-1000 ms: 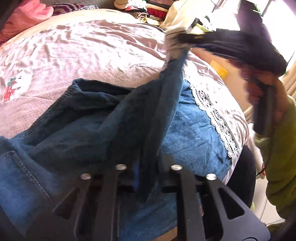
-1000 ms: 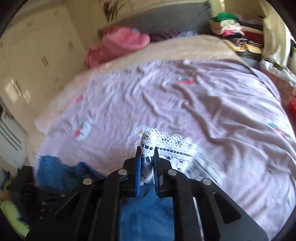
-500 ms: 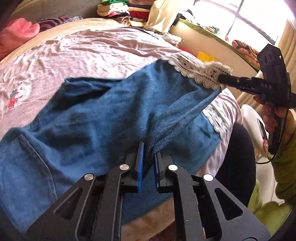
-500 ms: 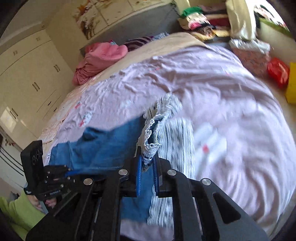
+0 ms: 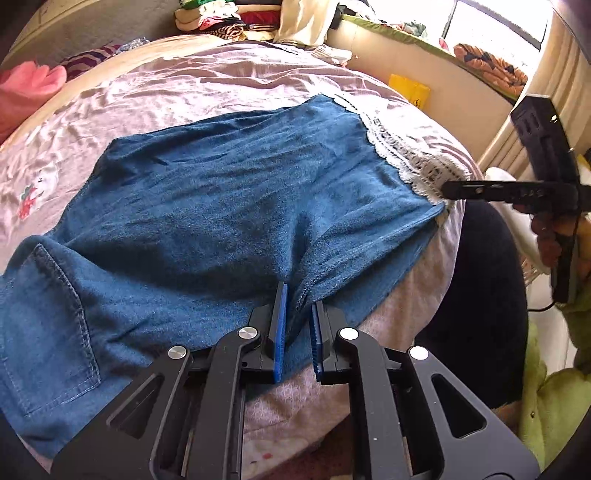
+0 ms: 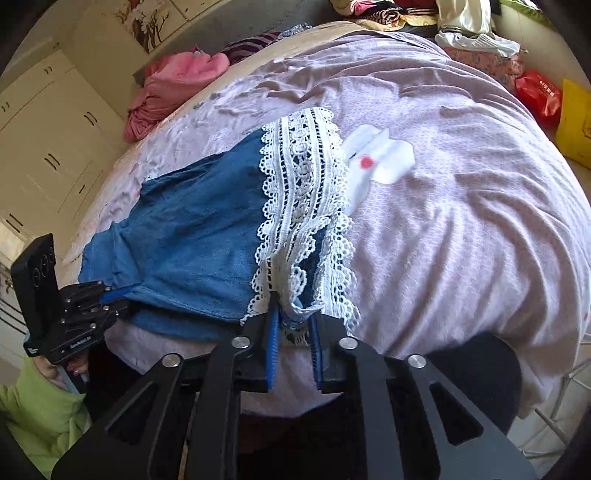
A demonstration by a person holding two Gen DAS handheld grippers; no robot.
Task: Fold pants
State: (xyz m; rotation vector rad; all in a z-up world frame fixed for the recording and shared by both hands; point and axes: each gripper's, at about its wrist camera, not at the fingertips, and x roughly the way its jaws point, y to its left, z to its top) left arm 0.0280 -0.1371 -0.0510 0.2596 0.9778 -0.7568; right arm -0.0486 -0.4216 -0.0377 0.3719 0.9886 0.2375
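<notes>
Blue denim pants [image 5: 207, 206] with a white lace hem [image 5: 410, 162] lie folded lengthwise and flat on the pink bedsheet [image 5: 221, 88]. My left gripper [image 5: 297, 295] is at the near edge of the denim with its jaws slightly parted around a fold. My right gripper [image 6: 293, 317] is at the lace hem [image 6: 303, 177], jaws slightly parted, with lace bunched between them. Each gripper shows in the other's view, the right one [image 5: 454, 190] and the left one [image 6: 114, 295].
A pink garment [image 6: 173, 85] lies at the far side of the bed. Piled clothes [image 5: 229, 18] sit beyond the bed. Red and yellow bags [image 6: 554, 99] stand on the floor at right. White cupboards [image 6: 44, 140] line the left wall.
Both grippers have lowered the lifted pant leg onto the other leg, so the denim now lies flat. Both jaws have parted slightly from their tight grip.
</notes>
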